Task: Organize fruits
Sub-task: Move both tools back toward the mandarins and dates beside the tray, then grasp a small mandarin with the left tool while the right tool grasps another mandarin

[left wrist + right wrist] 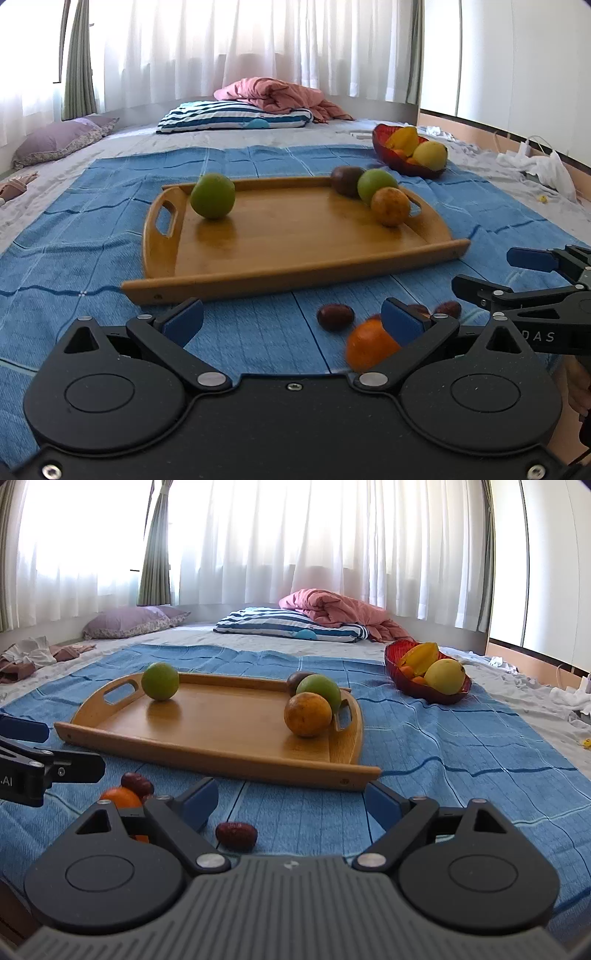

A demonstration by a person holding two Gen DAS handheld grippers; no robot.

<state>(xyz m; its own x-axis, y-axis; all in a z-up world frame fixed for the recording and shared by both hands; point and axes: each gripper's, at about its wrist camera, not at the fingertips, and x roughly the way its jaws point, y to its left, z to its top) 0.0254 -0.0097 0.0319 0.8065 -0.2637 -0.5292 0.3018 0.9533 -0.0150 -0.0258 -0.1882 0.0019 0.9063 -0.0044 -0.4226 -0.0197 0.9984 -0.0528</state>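
Observation:
A wooden tray (295, 243) (207, 738) lies on the blue cloth with a green fruit (213, 195) (160, 681) at its far left corner. At its right end sit a dark fruit (346, 180), a second green fruit (375, 183) (320, 687) and an orange-yellow fruit (390, 206) (307, 714). On the cloth in front of the tray lie an orange (369, 345) (121, 797) and several red dates (335, 317) (235, 835). My left gripper (293, 319) is open, its right pad next to the orange. My right gripper (291, 808) is open above the cloth, holding nothing.
A red bowl (406, 164) (417, 690) with yellow and orange fruit stands at the back right. Behind are a striped pillow (236, 118), a pink blanket (332, 609) and a purple pillow (133, 622). White clutter (543, 164) lies at the right edge.

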